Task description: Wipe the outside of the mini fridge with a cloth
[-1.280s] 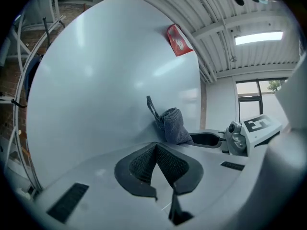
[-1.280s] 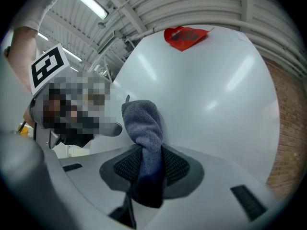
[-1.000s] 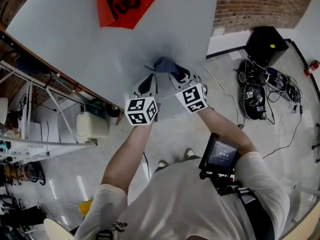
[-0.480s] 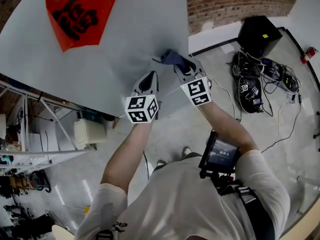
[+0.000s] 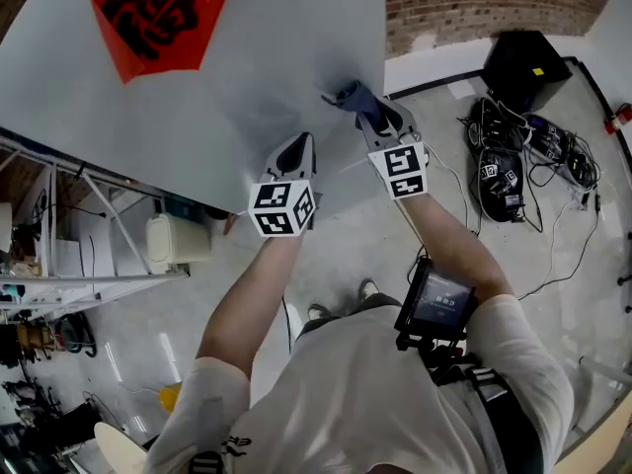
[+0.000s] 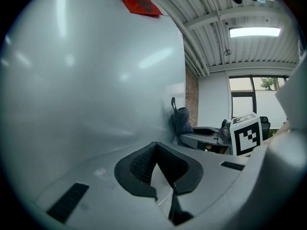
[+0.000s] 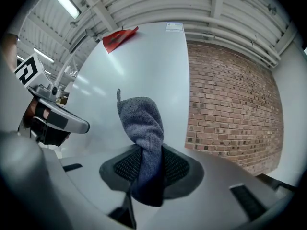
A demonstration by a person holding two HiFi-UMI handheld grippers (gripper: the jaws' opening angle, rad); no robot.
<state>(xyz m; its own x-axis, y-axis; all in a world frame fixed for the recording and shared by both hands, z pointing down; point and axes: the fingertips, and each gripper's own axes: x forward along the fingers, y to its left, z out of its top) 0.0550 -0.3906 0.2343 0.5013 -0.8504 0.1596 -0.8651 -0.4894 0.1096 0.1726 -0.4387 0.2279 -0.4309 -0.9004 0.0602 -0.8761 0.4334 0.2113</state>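
Fridge (image 5: 247, 77) fills the upper left of the head view as a pale grey face with a red sticker (image 5: 158, 13) high on it. The cloth (image 7: 141, 121), grey-blue and twisted, is pressed against the fridge near its right edge. The right gripper (image 5: 367, 112) is clamped on the cloth's lower part, with the free end standing up past the pads. The left gripper (image 6: 156, 150) is close to the fridge face, left of the cloth, with its jaws together and nothing between them. A brick wall (image 7: 230, 104) stands to the fridge's right.
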